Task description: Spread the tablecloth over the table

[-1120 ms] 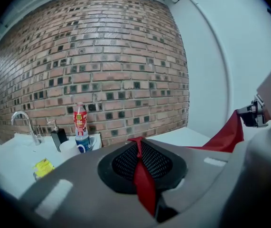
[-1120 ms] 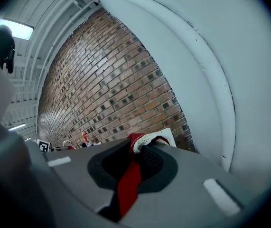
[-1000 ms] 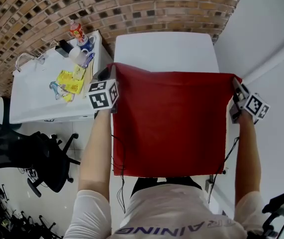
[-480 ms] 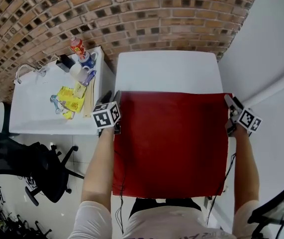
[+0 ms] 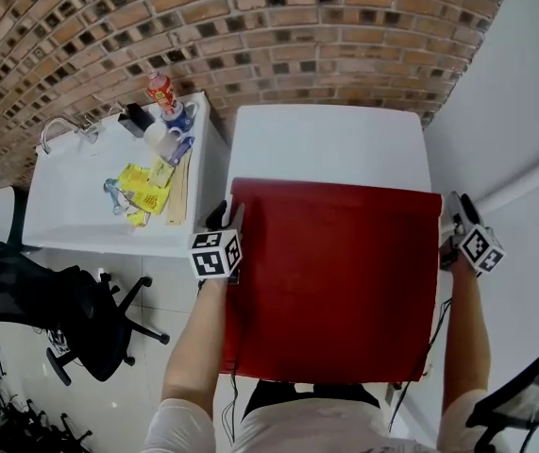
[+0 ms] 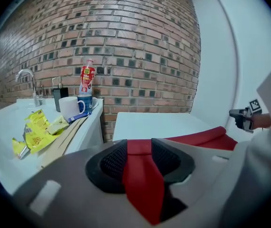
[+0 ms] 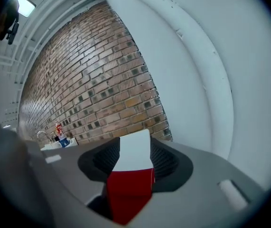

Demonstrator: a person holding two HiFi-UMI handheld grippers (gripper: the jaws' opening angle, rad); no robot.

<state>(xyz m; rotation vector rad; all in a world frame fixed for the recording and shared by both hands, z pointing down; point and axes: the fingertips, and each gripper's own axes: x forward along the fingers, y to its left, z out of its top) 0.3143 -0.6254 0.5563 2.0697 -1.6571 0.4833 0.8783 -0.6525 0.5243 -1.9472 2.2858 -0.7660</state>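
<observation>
The red tablecloth [image 5: 335,272] lies flat over the near part of the white table [image 5: 330,144], whose far end is bare. My left gripper [image 5: 224,219] sits at the cloth's far left corner. Its jaws have just been opening and stand open, with a strip of red cloth [image 6: 142,184] lying loose between them. My right gripper [image 5: 455,208] is at the far right corner. Its jaws opened and have just narrowed a little. They are still open, with the cloth's edge [image 7: 128,189] and white tabletop [image 7: 135,151] showing between them.
A white counter [image 5: 71,206] stands left of the table with a tap [image 5: 61,125], mugs [image 5: 163,136], a red bottle [image 5: 160,91] and yellow packets [image 5: 142,182]. A black office chair [image 5: 61,310] sits below it. Brick wall behind, white wall on the right.
The cloth, held up and hanging a second ago, has come down flat onto the table. Both grippers sank with its far corners and let go of them.
</observation>
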